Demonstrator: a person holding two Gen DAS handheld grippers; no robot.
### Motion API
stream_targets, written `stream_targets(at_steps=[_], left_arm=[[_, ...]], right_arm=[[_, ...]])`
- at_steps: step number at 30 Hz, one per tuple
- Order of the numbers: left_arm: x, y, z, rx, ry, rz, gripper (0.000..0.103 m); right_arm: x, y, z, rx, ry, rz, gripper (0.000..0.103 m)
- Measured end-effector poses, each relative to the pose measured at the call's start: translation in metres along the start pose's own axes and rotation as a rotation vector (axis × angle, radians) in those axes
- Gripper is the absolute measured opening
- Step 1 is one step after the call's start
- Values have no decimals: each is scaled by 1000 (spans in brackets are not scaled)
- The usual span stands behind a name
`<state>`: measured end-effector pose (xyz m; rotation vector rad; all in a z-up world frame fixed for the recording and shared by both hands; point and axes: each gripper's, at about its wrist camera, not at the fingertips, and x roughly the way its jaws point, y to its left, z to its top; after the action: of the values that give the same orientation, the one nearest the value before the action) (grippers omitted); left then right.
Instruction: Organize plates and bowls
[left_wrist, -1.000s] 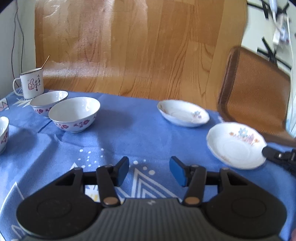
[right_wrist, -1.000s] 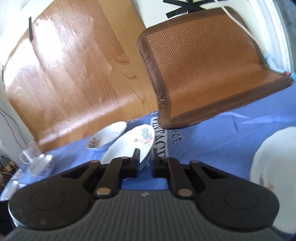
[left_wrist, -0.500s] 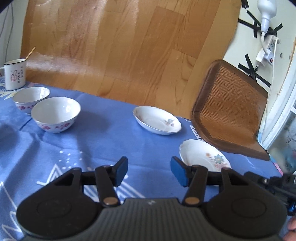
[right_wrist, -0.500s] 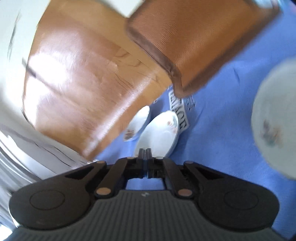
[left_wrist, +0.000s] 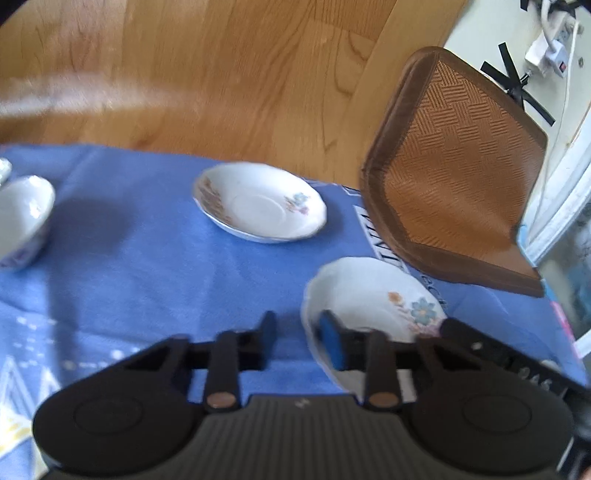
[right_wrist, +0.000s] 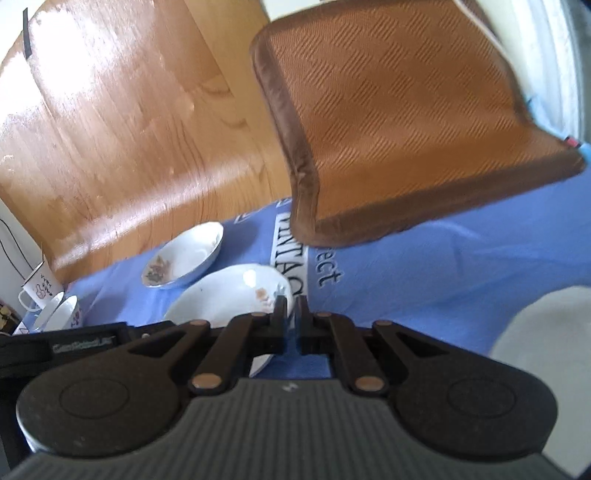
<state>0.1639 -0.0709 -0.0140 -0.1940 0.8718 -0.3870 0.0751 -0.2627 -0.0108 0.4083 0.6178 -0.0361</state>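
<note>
Stacking is barely under way, as far as these views are showing: the near plate (left_wrist: 369, 295), the far plate (left_wrist: 258, 203) and a third plate (right_wrist: 546, 350) are all lying apart on the blue cloth (left_wrist: 147, 277), none on another. A bowl (left_wrist: 22, 218) is sitting well off to the left, close to a mug (right_wrist: 38, 284), so every piece is waiting to be gathered. You are working on the near plate, which is lying just in front of the woven chair seat (left_wrist: 450, 177). Your left gripper (left_wrist: 299, 332) is angling down over its left rim and has just been closing, one finger inside the plate and one outside, with a strip of cloth showing beside the rim, so it is not yet clamping. Your right gripper (right_wrist: 290, 314) is tilting down at the opposite, flowered edge, its fingers drawn nearly together and, by my reading, pinching that rim.
</note>
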Motion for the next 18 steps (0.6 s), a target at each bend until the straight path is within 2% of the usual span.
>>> stream_targets(at_steps=[1, 3, 5, 10, 15, 18], left_arm=[[-1, -1, 0, -3, 3, -8, 11], [-7, -3, -3, 21, -5, 39, 12], [-23, 2, -11, 29, -25, 51, 11], [-72, 40, -45, -45, -38, 50, 10], [-108, 77, -81, -105, -42, 61, 11], [-123, 86, -93, -106, -61, 94, 12]], right_arm=[[-5, 0, -1, -7, -2, -2, 9], [-13, 1, -1, -1, 17, 28, 7], [-23, 5, -8, 6, 34, 59, 7], [-48, 27, -41, -3, 76, 162, 8], [-62, 54, -69, -66, 110, 226, 8], [-67, 64, -77, -75, 135, 265, 9]])
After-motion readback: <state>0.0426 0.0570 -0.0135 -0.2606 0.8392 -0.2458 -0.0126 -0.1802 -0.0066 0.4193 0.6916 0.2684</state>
